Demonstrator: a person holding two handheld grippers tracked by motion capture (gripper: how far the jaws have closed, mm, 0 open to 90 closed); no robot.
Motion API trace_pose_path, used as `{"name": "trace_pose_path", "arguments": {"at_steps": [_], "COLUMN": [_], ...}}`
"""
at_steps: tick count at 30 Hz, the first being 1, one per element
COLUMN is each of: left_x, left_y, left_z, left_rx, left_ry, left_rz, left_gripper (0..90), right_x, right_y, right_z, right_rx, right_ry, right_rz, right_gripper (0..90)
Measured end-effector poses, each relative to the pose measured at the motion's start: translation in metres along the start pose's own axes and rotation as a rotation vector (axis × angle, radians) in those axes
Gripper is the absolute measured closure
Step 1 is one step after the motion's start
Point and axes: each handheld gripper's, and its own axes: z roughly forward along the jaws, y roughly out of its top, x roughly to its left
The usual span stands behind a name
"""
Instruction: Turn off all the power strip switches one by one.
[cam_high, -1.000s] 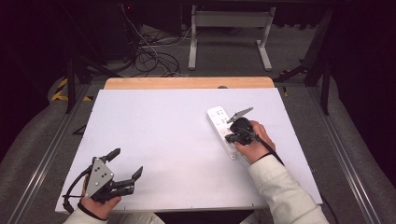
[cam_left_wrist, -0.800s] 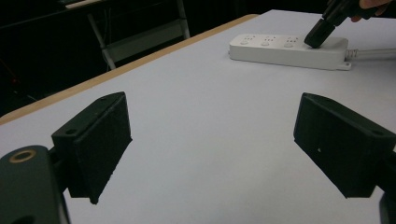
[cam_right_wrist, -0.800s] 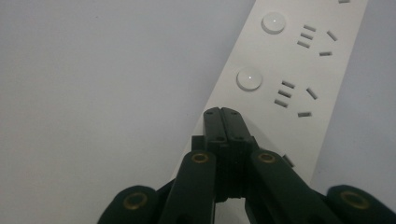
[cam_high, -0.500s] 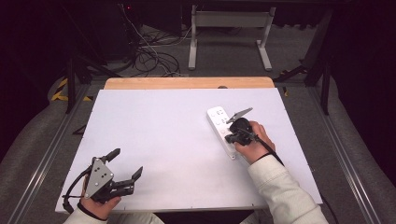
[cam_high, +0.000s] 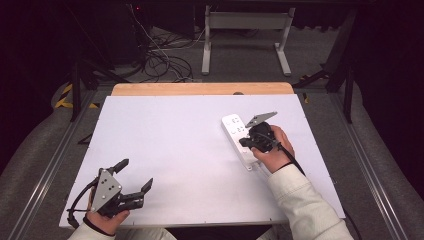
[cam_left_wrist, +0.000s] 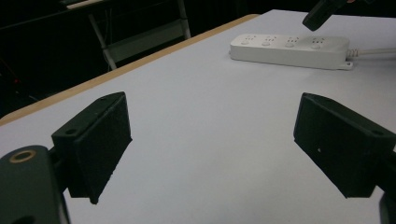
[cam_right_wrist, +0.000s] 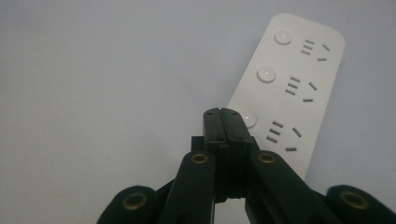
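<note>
A white power strip (cam_high: 233, 125) lies on the right half of the white tabletop (cam_high: 175, 140), with round switch buttons beside its sockets. My right gripper (cam_high: 243, 142) is shut with nothing between its jaws. Its tip (cam_right_wrist: 226, 116) hovers just over the strip (cam_right_wrist: 299, 70), at the third round button (cam_right_wrist: 251, 120); I cannot tell whether it touches. My left gripper (cam_high: 134, 175) stands open at the front left of the table, jaws wide apart (cam_left_wrist: 217, 140) and empty. From there the strip (cam_left_wrist: 289, 49) lies far ahead, with the right gripper's tip (cam_left_wrist: 320, 14) above it.
The strip's white cable (cam_left_wrist: 373, 52) leads off toward the right hand. A wooden strip (cam_high: 200, 89) edges the table's far side. Beyond it are floor cables (cam_high: 165, 62) and a metal stand (cam_high: 245, 30). Metal rails run along both sides of the table.
</note>
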Motion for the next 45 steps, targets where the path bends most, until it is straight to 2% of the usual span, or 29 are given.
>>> {"name": "trace_pose_path", "arguments": {"at_steps": [5,14,18,25,45], "left_x": [0.000,0.000,0.000,0.001,0.000], "left_y": [0.000,-0.001,-0.001,-0.001,-0.001], "left_z": [0.000,0.001,0.001,0.001,0.001], "left_rx": [-0.001,0.002,0.003,0.005,0.002], "left_ry": [-0.001,0.000,-0.001,-0.001,-0.001], "left_rz": [0.001,-0.005,-0.006,-0.004,-0.006], "left_gripper": [11.8,11.8,11.8,11.8,11.9], "right_x": [-0.003,-0.017,-0.022,-0.021,-0.021], "right_y": [0.004,0.003,0.002,0.002,0.001], "right_z": [-0.004,0.013,0.023,0.033,0.039], "right_rx": [-0.032,-0.042,-0.033,-0.013,-0.003], "right_ry": [-0.007,-0.017,-0.011,-0.008,-0.028], "right_rz": [0.013,0.070,0.071,0.073,0.069], "right_gripper": [90.0,90.0,90.0,90.0,90.0]}}
